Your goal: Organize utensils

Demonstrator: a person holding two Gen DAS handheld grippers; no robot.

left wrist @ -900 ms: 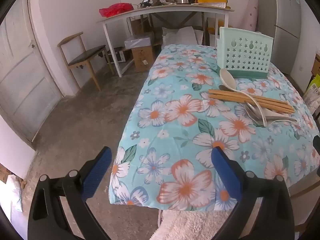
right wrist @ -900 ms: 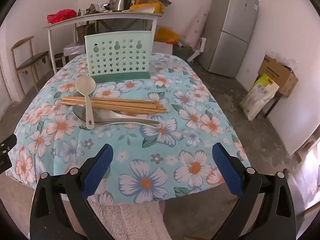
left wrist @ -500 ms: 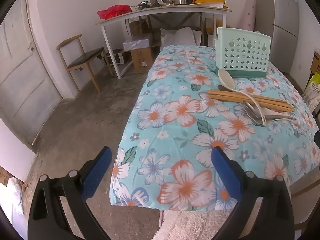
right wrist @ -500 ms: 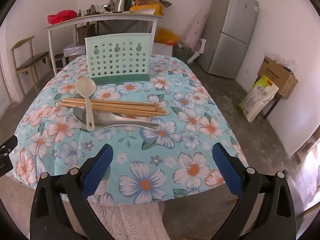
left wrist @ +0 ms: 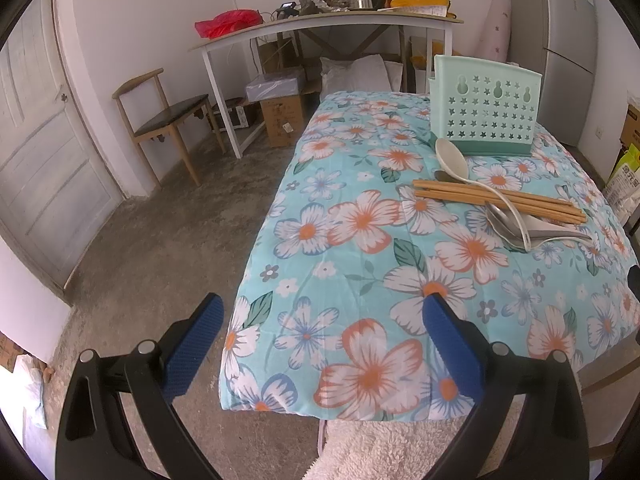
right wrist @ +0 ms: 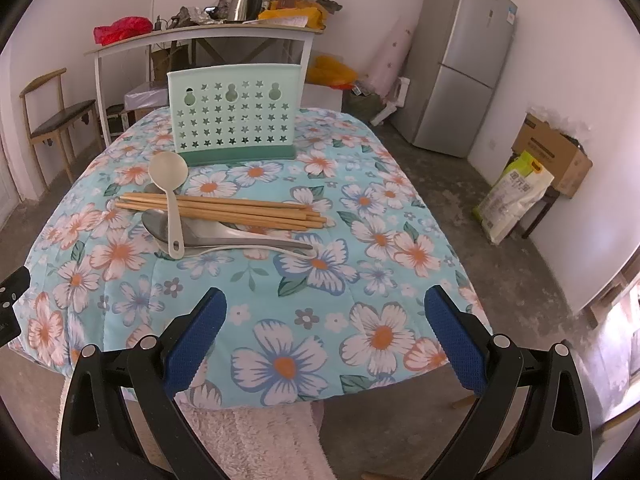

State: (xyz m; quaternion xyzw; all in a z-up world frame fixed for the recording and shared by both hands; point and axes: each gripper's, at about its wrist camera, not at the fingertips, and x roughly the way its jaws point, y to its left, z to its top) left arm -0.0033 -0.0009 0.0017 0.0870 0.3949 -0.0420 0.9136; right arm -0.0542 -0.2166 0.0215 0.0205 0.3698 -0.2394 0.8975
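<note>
On the floral tablecloth lies a pile of utensils: several wooden chopsticks, a white plastic spoon across them, and metal spoons underneath. Behind the pile stands a mint-green perforated utensil holder. My right gripper hangs open over the near table edge, well short of the pile. My left gripper is open too, over the table's near left corner, with nothing between its blue pads.
A white side table with a kettle and clutter stands at the back. A wooden chair and a door are on the left, a fridge, a box and a sack on the right. A fluffy rug lies below the table edge.
Both views have shifted only slightly; the table sits marginally farther away. Both grippers stay open and empty, and the utensils have not moved.
</note>
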